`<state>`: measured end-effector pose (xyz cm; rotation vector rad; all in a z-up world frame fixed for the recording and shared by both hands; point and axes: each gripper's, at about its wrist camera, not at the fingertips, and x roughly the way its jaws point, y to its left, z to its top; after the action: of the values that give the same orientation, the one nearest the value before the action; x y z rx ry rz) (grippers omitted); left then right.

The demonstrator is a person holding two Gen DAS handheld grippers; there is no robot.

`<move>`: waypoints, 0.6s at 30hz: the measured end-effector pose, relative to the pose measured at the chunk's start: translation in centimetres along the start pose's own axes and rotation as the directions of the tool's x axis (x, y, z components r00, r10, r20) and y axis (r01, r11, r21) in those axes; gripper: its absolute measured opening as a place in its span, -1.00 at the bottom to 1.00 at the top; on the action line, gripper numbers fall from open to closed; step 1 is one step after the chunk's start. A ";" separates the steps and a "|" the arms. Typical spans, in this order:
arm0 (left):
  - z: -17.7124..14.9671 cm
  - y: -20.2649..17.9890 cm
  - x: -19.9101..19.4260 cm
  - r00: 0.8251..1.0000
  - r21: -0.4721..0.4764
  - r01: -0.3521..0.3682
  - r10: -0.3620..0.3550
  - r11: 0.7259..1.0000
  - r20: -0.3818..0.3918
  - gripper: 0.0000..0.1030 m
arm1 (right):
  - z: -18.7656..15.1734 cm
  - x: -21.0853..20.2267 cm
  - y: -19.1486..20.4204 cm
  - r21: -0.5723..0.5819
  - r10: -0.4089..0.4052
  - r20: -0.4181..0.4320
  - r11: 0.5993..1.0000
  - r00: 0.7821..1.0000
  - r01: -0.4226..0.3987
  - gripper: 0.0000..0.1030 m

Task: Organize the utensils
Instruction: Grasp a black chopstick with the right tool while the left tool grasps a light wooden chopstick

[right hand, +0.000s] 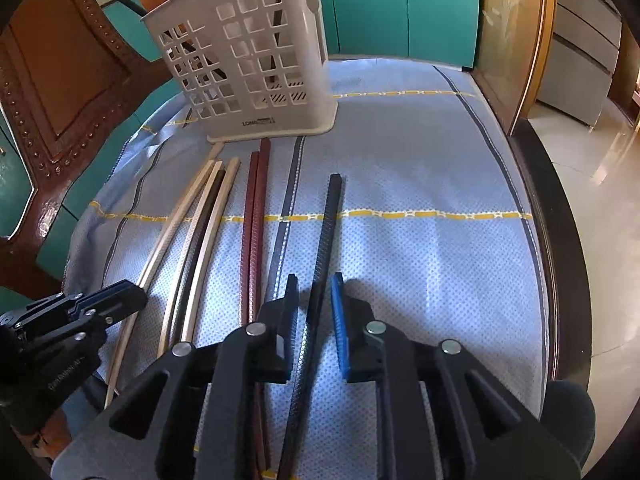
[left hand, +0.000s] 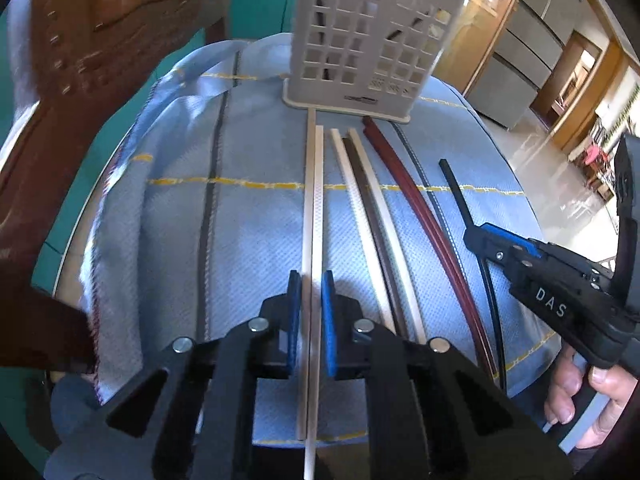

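Several chopsticks lie side by side on a blue cloth (left hand: 248,216). My left gripper (left hand: 311,300) is open, its pads on either side of a cream pair of chopsticks (left hand: 313,200). My right gripper (right hand: 316,308) is open around a single black chopstick (right hand: 326,240), which also shows in the left wrist view (left hand: 460,196). Between them lie a cream and brown group (right hand: 200,236) and a dark red pair (right hand: 254,220). A white slotted utensil holder (right hand: 248,64) stands upright beyond the chopsticks, with a black stick inside it. It also shows in the left wrist view (left hand: 360,40).
A brown leather chair back (right hand: 60,92) stands at the left. The table's dark edge (right hand: 552,240) runs along the right, with tiled floor beyond. Teal cabinets (right hand: 380,4) are behind the table.
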<state>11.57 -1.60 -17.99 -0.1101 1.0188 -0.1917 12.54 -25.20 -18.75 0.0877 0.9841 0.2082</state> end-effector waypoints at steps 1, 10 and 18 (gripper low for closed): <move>-0.1 0.2 -0.3 1.000 -0.009 0.009 -0.009 1.000 0.004 -0.78 | -0.1 -0.1 -0.1 0.000 0.001 0.001 1.000 1.000 -0.001 -0.66; -0.3 0.4 -1.7 1.000 0.000 0.027 -0.027 1.000 0.011 -0.64 | -0.1 -0.2 0.2 -0.013 0.000 0.003 1.000 1.000 0.000 -0.52; -0.1 -0.3 0.1 1.000 0.048 -0.022 0.023 0.999 -0.016 -0.62 | -0.2 -0.2 0.4 -0.029 -0.013 0.007 1.000 1.000 0.013 -0.52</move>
<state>11.53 -1.94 -18.06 -0.0534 1.0309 -0.1969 12.20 -24.89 -18.62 0.0557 0.9746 0.2105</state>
